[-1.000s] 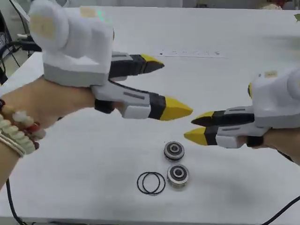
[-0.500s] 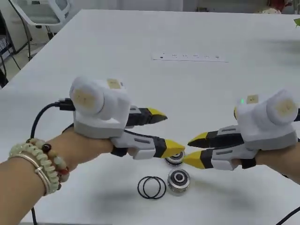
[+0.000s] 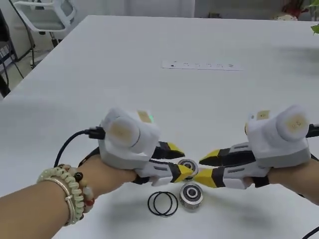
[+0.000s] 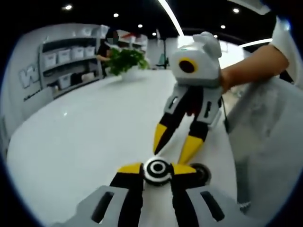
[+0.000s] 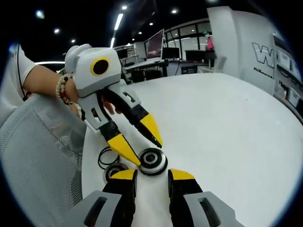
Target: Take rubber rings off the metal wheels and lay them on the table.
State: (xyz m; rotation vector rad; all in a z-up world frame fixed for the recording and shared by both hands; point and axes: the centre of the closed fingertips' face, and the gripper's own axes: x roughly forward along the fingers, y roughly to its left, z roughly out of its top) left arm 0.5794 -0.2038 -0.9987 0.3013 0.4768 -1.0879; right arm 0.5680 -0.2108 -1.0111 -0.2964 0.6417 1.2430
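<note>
Two metal wheels lie near the table's front edge. The far wheel (image 3: 188, 166) sits between both grippers' yellow tips. My left gripper (image 3: 180, 159) comes from the left, open, its jaws on either side of that wheel (image 4: 157, 170). My right gripper (image 3: 205, 166) comes from the right, open, with the same wheel (image 5: 151, 161) just ahead of its tips. The near wheel (image 3: 191, 194) lies by itself. Two black rubber rings (image 3: 162, 203) lie overlapped on the table to its left. The right gripper (image 4: 174, 146) and the left gripper (image 5: 141, 145) each face the other's camera.
The white table (image 3: 149, 89) stretches far back, with a flat strip of sockets (image 3: 202, 65) set in its middle. An office chair (image 3: 47, 17) stands past the far left corner. A cable (image 3: 75, 142) trails from the left gripper.
Both grippers have come down and closed in on the far wheel from either side. The left one dropped from high above the table. The wheels and rings have stayed put.
</note>
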